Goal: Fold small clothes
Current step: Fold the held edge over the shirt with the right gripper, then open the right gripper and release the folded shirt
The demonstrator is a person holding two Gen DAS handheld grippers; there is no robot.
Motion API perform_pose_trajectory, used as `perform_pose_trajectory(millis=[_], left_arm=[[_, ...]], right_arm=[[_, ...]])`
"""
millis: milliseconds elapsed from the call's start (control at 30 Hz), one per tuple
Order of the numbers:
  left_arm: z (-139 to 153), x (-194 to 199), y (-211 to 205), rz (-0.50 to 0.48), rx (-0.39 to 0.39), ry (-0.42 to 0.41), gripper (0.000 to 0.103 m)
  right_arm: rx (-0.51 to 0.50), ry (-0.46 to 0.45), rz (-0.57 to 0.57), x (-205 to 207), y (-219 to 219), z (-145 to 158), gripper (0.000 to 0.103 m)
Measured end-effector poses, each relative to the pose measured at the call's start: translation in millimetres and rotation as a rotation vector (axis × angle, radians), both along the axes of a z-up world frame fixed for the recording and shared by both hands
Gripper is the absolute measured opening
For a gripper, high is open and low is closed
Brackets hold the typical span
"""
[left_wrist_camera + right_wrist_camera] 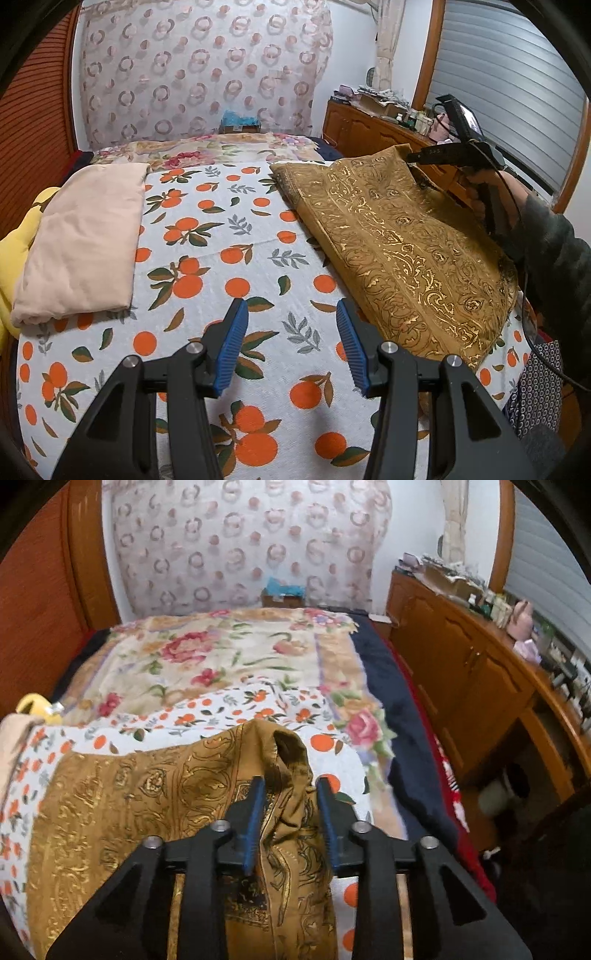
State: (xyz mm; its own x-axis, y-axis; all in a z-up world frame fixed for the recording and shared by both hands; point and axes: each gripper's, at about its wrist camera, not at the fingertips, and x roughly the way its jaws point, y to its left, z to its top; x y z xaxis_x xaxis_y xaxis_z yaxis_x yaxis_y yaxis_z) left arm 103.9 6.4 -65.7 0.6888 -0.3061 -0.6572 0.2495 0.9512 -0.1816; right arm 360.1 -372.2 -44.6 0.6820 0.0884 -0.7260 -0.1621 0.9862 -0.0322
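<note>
**A:** How many clothes can you see?

**B:** Three. One gold patterned cloth (402,251) lies on the right side of the picture, on the orange-print sheet (236,266). One folded pink cloth (85,236) lies at the left. One yellow cloth (14,251) peeks out at the far left edge.

**A:** What are your two grippers doing?

**B:** Your left gripper (291,347) is open over the bare sheet, with nothing in it. Your right gripper (290,823) has a bunch of the gold cloth between its fingers, but the blue pads (255,823) stand apart from it.

**A:** Anything nearby?

**B:** One wooden cabinet (461,679) at the right, with clutter on top.
</note>
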Motion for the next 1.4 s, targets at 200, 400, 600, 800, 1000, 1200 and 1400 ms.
perform_pose_trajectory(millis=[200,400,600,800,1000,1200,1400], left_arm=[[2.1,4.9,-3.4,0.011,-0.005,-0.01,0.049],[6.7,19.2,-14.0,0.005,0.0,-0.022,0.049],[5.3,18.0,-28.3,-0.024,0.011,-0.023,0.049],[-0.9,16.7,-31.5,-0.026,0.006,-0.005,0.049],[-3.2,13.6,-35.4,-0.036,0.002,-0.004,0.049],[-4.1,7.8,-44.7,-0.061,0.001,-0.002,0.049],[-9.9,3.4,-59.4,-0.102,0.01,0.015,0.049]], right_arm=[[0.047,-0.061,0.063,-9.1,6.8,15.7,0.034],[-0.023,-0.011,0.055,10.4,29.2,5.3,0.036],[-0.116,0.071,0.064,27.3,40.0,-22.1,0.004],[-0.117,-0.041,-0.046,22.9,16.3,-5.4,0.0],[-0.083,-0.057,-0.071,14.8,-7.6,8.6,0.002],[-0.007,-0.061,-0.002,-24.5,-20.1,25.0,0.011],[0.017,-0.051,0.124,-103.2,-18.8,19.2,0.021]])
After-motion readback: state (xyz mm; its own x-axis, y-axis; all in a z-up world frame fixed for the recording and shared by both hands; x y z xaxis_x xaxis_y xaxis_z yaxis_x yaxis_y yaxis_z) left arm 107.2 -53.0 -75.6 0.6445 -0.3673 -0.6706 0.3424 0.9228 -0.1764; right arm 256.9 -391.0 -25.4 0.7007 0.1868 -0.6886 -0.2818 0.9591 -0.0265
